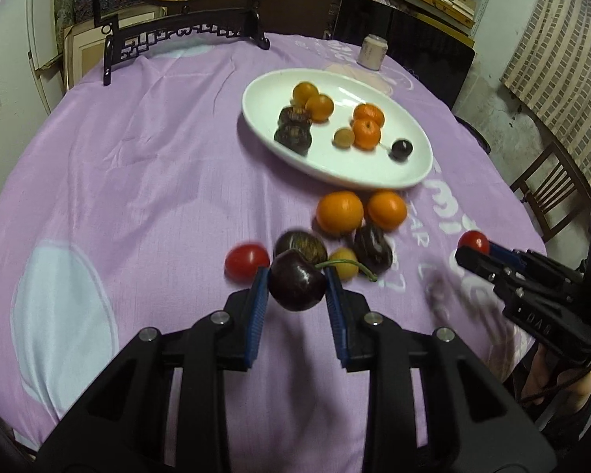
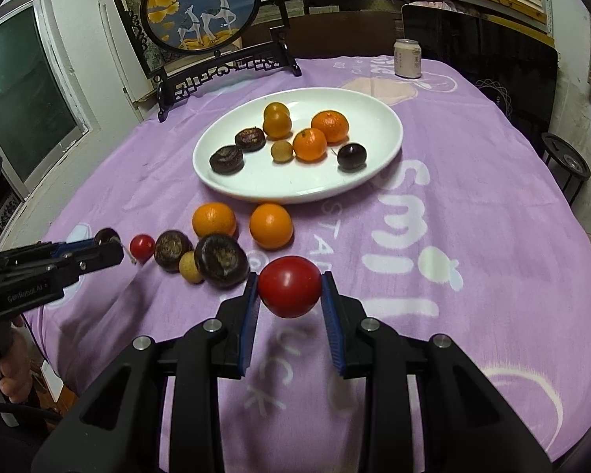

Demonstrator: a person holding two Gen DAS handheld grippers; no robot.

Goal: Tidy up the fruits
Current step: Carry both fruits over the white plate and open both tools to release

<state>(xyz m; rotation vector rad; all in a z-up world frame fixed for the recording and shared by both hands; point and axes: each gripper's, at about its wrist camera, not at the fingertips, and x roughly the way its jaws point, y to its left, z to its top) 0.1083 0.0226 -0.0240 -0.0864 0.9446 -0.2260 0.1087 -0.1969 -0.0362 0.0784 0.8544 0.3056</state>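
My left gripper (image 1: pixel 296 282) is shut on a dark cherry (image 1: pixel 296 285) with a green stem, held above the purple cloth. My right gripper (image 2: pixel 289 285) is shut on a red cherry tomato (image 2: pixel 289 287); it also shows in the left wrist view (image 1: pixel 472 241). The white oval plate (image 1: pixel 374 173) holds several fruits: small oranges (image 1: pixel 368 126), dark water chestnuts (image 1: pixel 293 134), a longan and a cherry (image 1: pixel 402 149). On the cloth in front of the plate lie two oranges (image 2: pixel 270 225), two water chestnuts (image 2: pixel 220 260), a longan (image 2: pixel 189 268) and a red tomato (image 2: pixel 142 246).
A framed round deer picture on a black stand (image 2: pixel 201 15) stands at the table's far left. A drink can (image 2: pixel 407 58) stands at the far edge. A wooden chair (image 1: pixel 551 193) is to the right of the table.
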